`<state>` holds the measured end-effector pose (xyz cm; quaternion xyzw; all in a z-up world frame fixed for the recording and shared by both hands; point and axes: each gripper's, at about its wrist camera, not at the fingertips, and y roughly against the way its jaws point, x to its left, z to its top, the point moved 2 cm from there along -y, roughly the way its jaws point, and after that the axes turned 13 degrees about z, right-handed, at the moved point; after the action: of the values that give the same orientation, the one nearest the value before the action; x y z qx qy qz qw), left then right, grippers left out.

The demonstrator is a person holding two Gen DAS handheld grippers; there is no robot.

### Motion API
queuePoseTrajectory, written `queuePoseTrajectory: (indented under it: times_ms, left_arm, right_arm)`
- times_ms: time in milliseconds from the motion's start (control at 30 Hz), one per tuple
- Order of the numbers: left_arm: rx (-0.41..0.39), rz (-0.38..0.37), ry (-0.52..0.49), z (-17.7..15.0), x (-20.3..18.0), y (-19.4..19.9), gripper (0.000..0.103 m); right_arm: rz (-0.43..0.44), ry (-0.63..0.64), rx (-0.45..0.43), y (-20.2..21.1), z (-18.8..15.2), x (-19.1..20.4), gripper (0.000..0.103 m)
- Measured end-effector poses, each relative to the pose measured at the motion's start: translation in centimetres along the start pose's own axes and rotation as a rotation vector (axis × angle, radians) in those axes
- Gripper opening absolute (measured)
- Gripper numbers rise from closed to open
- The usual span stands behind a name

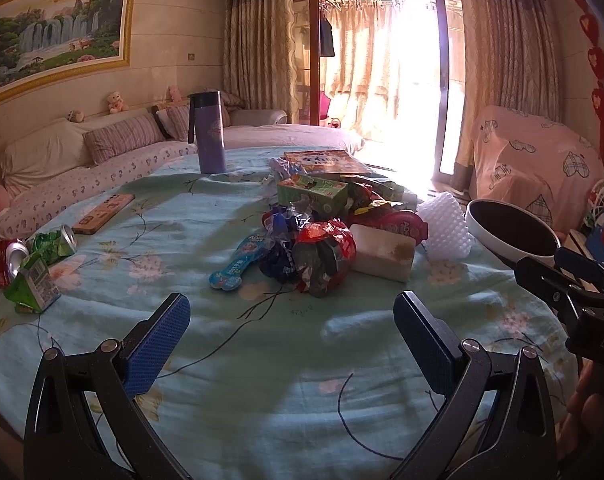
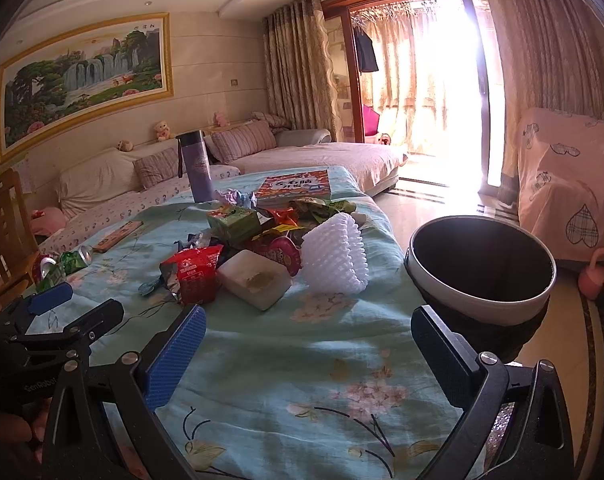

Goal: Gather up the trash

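My left gripper [image 1: 292, 322] spread wide, holding nothing, above floral blue tablecloth [image 1: 230, 380]. My right gripper [image 2: 307, 338] likewise spread, unloaded. Heap of crumpled colourful wrappers [image 1: 321, 236] mid-table; round white-rimmed black bin [image 2: 481, 276] beside table's right edge.

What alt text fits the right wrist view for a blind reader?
Open right gripper hangs above a floral tablecloth, facing a trash pile mid-table. A dark-lined bin stands at the table's right edge; the left gripper shows at left.
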<state>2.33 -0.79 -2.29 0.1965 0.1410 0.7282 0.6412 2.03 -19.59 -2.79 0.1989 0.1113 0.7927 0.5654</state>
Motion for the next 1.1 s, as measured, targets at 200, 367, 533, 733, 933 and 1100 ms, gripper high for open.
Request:
queuePoseTrajectory:
  times_ms: [200, 367, 533, 733, 933, 1100]
  left_arm:
    - [0.011, -0.004, 0.002, -0.1, 0.0, -0.3, 0.103]
    - [0.024, -0.01, 0.001, -0.1, 0.0, -0.6, 0.103]
    - [0.05, -0.022, -0.003, -0.1, -0.1, -1.2, 0.103]
    - [0.098, -0.039, -0.018, 0.7, 0.1, -2.9, 0.103]
    - [0.131, -0.055, -0.033, 2.0, 0.7, -5.7, 0.096]
    - [0.193, -0.116, -0.037, 2.7, 0.7, -8.7, 0.084]
  right_arm:
    - [0.008, -0.008, 0.008, -0.2, -0.1, -0.1, 0.103]
    - [0.02, -0.016, 0.015, -0.4, -0.1, -0.4, 0.103]
    - [0.037, -0.037, 0.027, -0.7, 0.1, -0.9, 0.103]
    - [0.056, -0.081, 0.047, -1.0, 0.6, -1.9, 0.103]
    - [0.075, -0.116, 0.081, -2.6, 1.7, -3.0, 0.102]
    - [0.091, -0.151, 0.132, -5.0, 3.1, -3.8, 0.087]
